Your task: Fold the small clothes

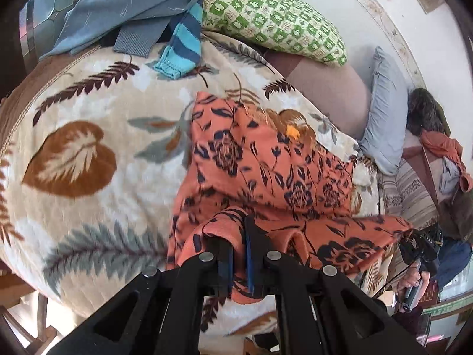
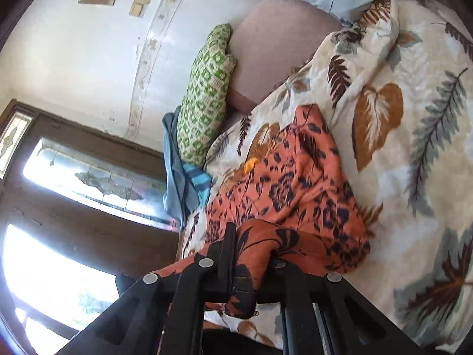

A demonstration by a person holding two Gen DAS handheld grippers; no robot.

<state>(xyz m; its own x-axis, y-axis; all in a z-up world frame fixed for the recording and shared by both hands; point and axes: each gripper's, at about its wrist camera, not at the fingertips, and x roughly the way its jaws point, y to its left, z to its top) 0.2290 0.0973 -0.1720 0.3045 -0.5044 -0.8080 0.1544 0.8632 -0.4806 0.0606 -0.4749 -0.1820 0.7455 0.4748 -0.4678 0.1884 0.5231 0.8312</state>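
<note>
An orange garment with dark blue flowers (image 1: 260,165) lies partly lifted on the leaf-print blanket (image 1: 88,148). My left gripper (image 1: 238,245) is shut on one edge of it, with cloth pinched between the blue pads. My right gripper (image 2: 251,254) is shut on another edge of the same garment (image 2: 283,189), cloth draped over its right finger. The right gripper also shows at the far right of the left wrist view (image 1: 419,245), held by a hand.
A green checked pillow (image 1: 275,17), a blue garment (image 1: 142,3) and a blue striped piece (image 1: 183,47) lie at the bed's far side. A grey-blue pillow (image 1: 384,112) and a clothes pile (image 1: 443,153) sit right. A window (image 2: 59,207) is beside the bed.
</note>
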